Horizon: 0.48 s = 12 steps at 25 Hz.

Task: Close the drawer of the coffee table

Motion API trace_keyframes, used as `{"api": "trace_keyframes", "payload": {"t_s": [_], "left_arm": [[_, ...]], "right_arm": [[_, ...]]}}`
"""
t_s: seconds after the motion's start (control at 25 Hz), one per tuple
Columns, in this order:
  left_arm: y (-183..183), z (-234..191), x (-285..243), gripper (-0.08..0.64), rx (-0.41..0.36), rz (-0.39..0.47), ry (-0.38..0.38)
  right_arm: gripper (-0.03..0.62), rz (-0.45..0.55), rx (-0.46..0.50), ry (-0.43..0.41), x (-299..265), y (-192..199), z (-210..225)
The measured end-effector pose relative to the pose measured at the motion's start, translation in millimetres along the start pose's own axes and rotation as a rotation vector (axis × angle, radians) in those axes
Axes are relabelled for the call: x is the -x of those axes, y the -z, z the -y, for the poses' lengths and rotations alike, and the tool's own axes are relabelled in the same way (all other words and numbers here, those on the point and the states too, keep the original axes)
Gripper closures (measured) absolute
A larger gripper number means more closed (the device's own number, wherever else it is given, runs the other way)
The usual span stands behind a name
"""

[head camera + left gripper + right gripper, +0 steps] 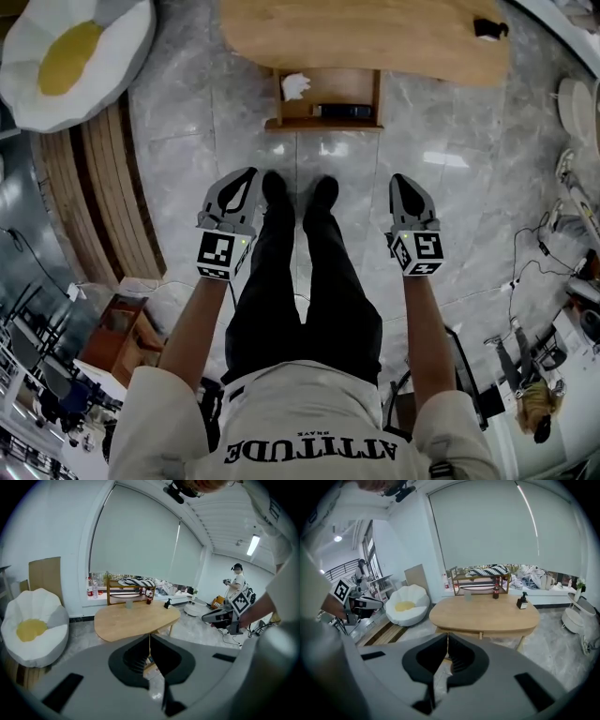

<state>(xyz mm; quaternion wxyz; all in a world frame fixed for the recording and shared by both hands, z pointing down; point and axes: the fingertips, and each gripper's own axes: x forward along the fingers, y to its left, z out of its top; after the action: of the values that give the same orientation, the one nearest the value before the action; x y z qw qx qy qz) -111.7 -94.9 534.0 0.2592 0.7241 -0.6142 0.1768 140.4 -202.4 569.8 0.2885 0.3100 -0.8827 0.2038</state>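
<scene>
Drawer (323, 123) stands pulled out from under the tabletop (375, 37), straight ahead, midway between left gripper (240, 180) and right gripper (406, 184). Both are pressed together, empty and well short of it; neither is nearer.

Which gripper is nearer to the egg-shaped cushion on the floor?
Left. In the head view the left gripper sits below and right of the egg-shaped cushion; the right gripper lies farther right, beyond the person's legs.
</scene>
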Motion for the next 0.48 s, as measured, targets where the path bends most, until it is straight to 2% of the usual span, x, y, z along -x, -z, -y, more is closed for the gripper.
{"api": "trace_keyframes", "payload": {"t_s": [0.32,0.48], "left_arm": [[58.3,-14.4,-42.7,0.538,0.022,-0.034,-0.017],[86.2,-21.1,-57.9,0.538,0.075,-0.045,-0.053]], "right_arm": [[0.572,-0.034,0.004,-0.004,-53.0,51.3,14.9],[0.572,-0.055,0.005,-0.014,-70.4,75.1,18.1]]}}
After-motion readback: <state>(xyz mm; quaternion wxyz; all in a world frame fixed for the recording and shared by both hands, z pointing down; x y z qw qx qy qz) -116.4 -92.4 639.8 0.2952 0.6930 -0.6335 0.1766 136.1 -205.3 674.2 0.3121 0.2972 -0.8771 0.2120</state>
